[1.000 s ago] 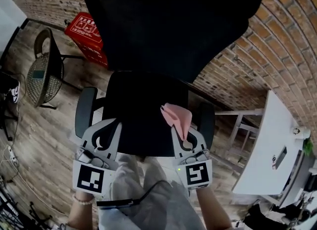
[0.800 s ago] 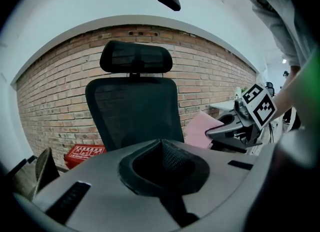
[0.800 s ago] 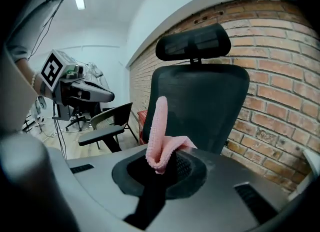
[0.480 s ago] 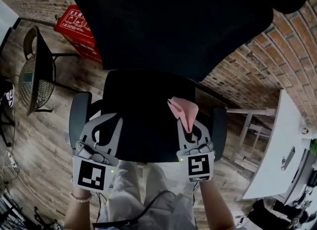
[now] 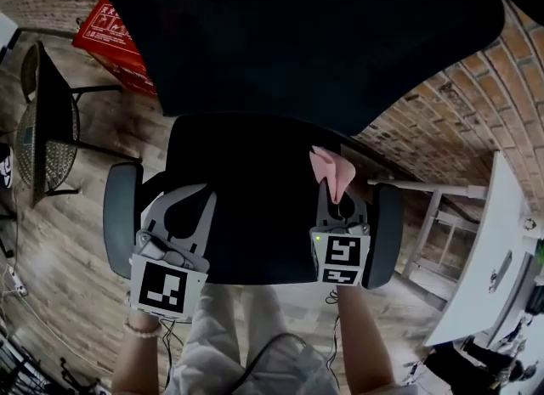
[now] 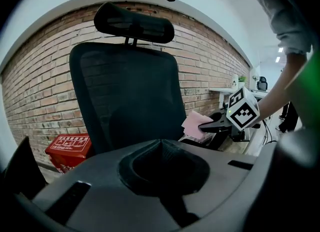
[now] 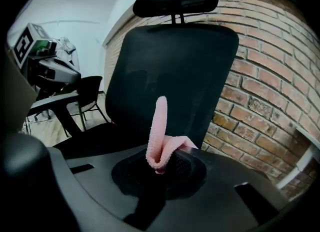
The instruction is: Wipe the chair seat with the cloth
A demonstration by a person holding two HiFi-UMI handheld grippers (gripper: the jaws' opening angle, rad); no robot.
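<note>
A black office chair fills the head view, its seat (image 5: 246, 198) below the tall mesh backrest (image 5: 289, 36). My right gripper (image 5: 340, 200) is shut on a pink cloth (image 5: 331, 171) and hovers over the seat's right side, close to the right armrest (image 5: 382, 232). In the right gripper view the cloth (image 7: 160, 128) sticks up folded from the closed jaws (image 7: 159, 168). My left gripper (image 5: 198, 194) is over the seat's front left, jaws together with nothing in them. The left gripper view shows its shut jaws (image 6: 162, 143), the backrest (image 6: 130, 101) and the cloth (image 6: 192, 124) off to the right.
A red crate (image 5: 115, 32) stands on the wood floor behind the chair at the left. A dark side chair (image 5: 47, 121) is at far left. A brick wall (image 5: 442, 121) runs along the right, with a white table (image 5: 501, 257) beside it.
The right gripper has carried the cloth to the right, nearer the right armrest. The head view has shifted forward over the chair. The left gripper has stayed at the seat's front left.
</note>
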